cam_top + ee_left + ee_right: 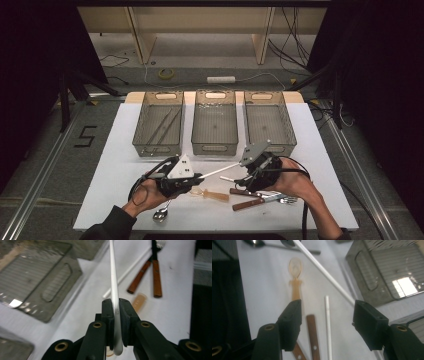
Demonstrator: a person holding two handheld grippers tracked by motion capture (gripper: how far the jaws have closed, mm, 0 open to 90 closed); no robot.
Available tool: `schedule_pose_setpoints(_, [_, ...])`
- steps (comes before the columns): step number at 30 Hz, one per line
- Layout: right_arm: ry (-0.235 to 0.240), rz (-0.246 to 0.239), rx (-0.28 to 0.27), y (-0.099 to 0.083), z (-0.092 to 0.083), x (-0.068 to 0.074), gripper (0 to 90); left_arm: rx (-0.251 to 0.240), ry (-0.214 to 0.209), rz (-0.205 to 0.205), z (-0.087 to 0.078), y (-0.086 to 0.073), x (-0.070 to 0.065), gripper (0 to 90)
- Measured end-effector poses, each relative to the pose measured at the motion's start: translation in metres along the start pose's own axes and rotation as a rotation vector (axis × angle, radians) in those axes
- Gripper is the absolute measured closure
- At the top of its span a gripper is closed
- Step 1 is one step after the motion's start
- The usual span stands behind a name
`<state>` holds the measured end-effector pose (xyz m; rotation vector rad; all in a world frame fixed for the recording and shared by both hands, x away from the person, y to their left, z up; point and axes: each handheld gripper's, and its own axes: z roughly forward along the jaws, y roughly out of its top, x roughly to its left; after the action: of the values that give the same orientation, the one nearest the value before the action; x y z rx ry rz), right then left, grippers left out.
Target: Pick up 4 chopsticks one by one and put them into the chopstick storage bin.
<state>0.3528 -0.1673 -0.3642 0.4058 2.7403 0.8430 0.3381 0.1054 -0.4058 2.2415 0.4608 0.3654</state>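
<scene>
Left claw [115,315] clamped on a white chopstick [113,277], held clear of the surface [125,150] in front of the middle basket [215,125]. Right claw [325,322] gapes, its far pad at the stick's tip, no grip. Step in hand, by appearance: handover done, carry pending. Next move calls for swinging the stick to the basket left of the middle one [159,125], which already holds thin sticks. The right claw's view shows a second white chopstick [327,325] lying beneath, beside a brown handle [313,337].
</scene>
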Motion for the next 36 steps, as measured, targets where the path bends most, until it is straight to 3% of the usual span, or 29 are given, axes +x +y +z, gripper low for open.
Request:
schedule_pose_setpoints(3, [-0.028, 0.040, -0.038, -0.005, -0.003, -0.003, 38.3, -0.012, 0.049, -0.050, -0.005, -0.002, 0.009, 82.8])
schedule_pose_setpoints(10, [-0.052, 0.107, -0.033, -0.023, 0.003, -0.005, 33.4, -0.072, 0.168, -0.154, -0.023, -0.005, 0.031, 82.8])
schedule_pose_setpoints(13, [-0.059, 0.131, -0.021, -0.032, 0.008, -0.006, 33.1, -0.081, 0.218, -0.180, -0.030, -0.008, 0.043, 82.8])
schedule_pose_setpoints(22, [-0.066, 0.200, 0.008, -0.048, 0.018, -0.013, 29.6, -0.106, 0.354, -0.307, -0.042, -0.023, 0.082, 82.8])
schedule_pose_setpoints(36, [-0.062, 0.207, 0.027, -0.053, 0.022, -0.011, 28.1, -0.087, 0.471, -0.441, -0.039, -0.040, 0.130, 82.8])
